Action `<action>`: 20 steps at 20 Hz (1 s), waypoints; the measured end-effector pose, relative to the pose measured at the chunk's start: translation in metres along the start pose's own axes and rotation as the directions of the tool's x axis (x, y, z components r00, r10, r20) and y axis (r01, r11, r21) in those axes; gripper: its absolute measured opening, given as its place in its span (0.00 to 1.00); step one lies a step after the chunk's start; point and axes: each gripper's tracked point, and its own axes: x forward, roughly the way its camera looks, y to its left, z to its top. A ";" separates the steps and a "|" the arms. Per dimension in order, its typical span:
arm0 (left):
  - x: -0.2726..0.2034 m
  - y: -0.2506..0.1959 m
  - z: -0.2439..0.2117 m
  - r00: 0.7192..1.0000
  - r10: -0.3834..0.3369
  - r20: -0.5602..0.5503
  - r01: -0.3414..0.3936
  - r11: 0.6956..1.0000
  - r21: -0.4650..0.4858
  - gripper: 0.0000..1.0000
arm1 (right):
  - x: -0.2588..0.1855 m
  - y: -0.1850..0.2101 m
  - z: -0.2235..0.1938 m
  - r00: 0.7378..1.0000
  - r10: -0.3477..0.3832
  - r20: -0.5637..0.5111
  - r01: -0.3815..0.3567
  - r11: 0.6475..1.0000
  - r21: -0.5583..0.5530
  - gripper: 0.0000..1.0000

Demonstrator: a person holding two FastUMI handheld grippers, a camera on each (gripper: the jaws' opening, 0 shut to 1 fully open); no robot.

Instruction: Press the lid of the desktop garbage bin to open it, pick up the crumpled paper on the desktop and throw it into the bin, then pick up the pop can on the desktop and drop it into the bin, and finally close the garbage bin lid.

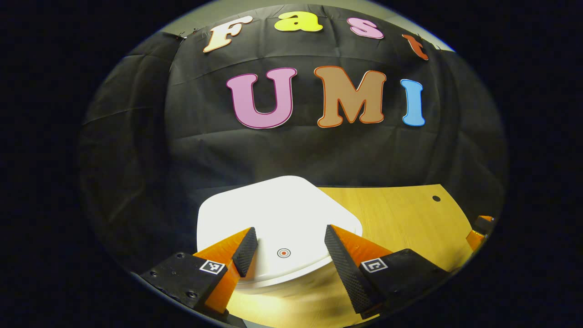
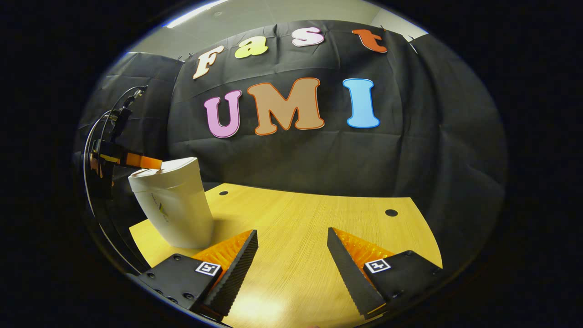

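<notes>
Left gripper (image 1: pixel 290 248) sits over the bin lid (image 1: pixel 278 214), fingers spread apart with nothing between them; the lid's small ringed mark (image 1: pixel 283 253) lies in the gap between the fingertips. In the right gripper view the same gripper (image 2: pixel 136 160) shows at the bin's top edge, on or just above the lid; contact cannot be told for sure.

Right gripper (image 2: pixel 291 255) also stands wide, holding nothing, low over the bare table (image 2: pixel 319 214), well apart from the bin (image 2: pixel 175 205).

Bin stands upright at the table's left side as the right gripper sees it, near the edge and close to the cloth wall; lid looks closed and flat. Judged step: the first one, pressing the lid to open it; nothing of the rest appears done. No paper or can to be made out in these frames.

Handling, as judgement: bin looks like smooth hard plastic, tall, slightly tapered and probably light and empty, so a sideways shove could slide or tip it towards the table edge; press straight down. The ringed mark is likely the press point; a fingertip or a closed pair would suit better than spread fingers straddling it. Lid surface looks slick, so a slanted push may skid off; the lid may spring up, so leave room above it.
</notes>
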 end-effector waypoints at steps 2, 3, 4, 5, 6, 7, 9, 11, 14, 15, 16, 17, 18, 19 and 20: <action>0.004 0.000 0.004 1.000 -0.003 0.024 0.003 1.000 0.013 0.92 | -0.002 0.000 0.011 1.000 -0.001 0.018 0.001 0.999 0.039 0.99; 0.005 0.003 0.003 1.000 0.012 0.022 -0.012 1.000 0.003 0.91 | -0.002 0.000 0.018 0.999 -0.006 0.034 0.004 0.999 0.048 0.96; 0.005 0.006 0.003 1.000 0.023 0.017 -0.023 1.000 -0.004 0.91 | -0.003 -0.001 0.023 0.999 -0.017 0.046 0.014 0.999 0.048 0.99; 0.004 0.008 0.008 0.999 0.030 0.033 -0.030 1.000 -0.005 0.92 | -0.005 -0.004 0.027 0.998 -0.030 0.056 0.027 0.999 0.046 0.99; 0.000 0.008 0.017 0.997 0.037 0.065 -0.036 0.999 -0.004 0.92 | -0.008 -0.007 0.032 0.997 -0.041 0.069 0.038 0.998 0.048 0.99; -0.004 0.000 0.031 0.991 0.018 0.134 -0.018 1.000 -0.002 0.93 | -0.014 -0.013 0.034 0.995 -0.049 0.084 0.045 0.998 0.054 0.99; -0.016 -0.022 0.067 0.962 -0.039 0.272 0.033 0.999 0.024 0.92 | -0.022 -0.014 0.047 0.990 -0.072 0.123 0.064 0.996 0.066 0.99; -0.031 -0.049 0.088 0.922 -0.097 0.375 0.078 0.995 0.067 0.91 | -0.032 -0.015 0.058 0.983 -0.097 0.156 0.087 0.994 0.070 0.99; -0.054 -0.104 0.098 0.860 -0.216 0.462 0.200 0.976 0.083 0.90 | -0.052 -0.016 0.087 0.961 -0.139 0.239 0.126 0.990 0.070 0.98; -0.056 -0.123 0.097 0.839 -0.255 0.480 0.248 0.966 0.079 0.91 | -0.059 -0.015 0.096 0.950 -0.152 0.272 0.137 0.988 0.075 0.98; -0.062 -0.139 0.097 0.819 -0.284 0.499 0.285 0.956 0.076 0.91 | -0.065 -0.014 0.106 0.938 -0.164 0.305 0.146 0.986 0.079 0.98; -0.067 -0.152 0.095 0.800 -0.308 0.515 0.315 0.946 0.076 0.91 | -0.070 -0.012 0.112 0.927 -0.174 0.332 0.155 0.984 0.083 0.98; -0.070 -0.162 0.092 0.791 -0.327 0.517 0.339 0.938 0.075 0.91 | -0.075 -0.010 0.118 0.917 -0.183 0.354 0.163 0.983 0.086 0.98; -0.070 -0.171 0.085 0.789 -0.338 0.513 0.355 0.932 0.068 0.91 | -0.078 -0.008 0.121 0.909 -0.192 0.369 0.170 0.981 0.091 0.98; -0.071 -0.177 0.082 0.785 -0.345 0.514 0.370 0.927 0.056 0.92 | -0.080 -0.006 0.121 0.906 -0.197 0.375 0.172 0.980 0.098 0.98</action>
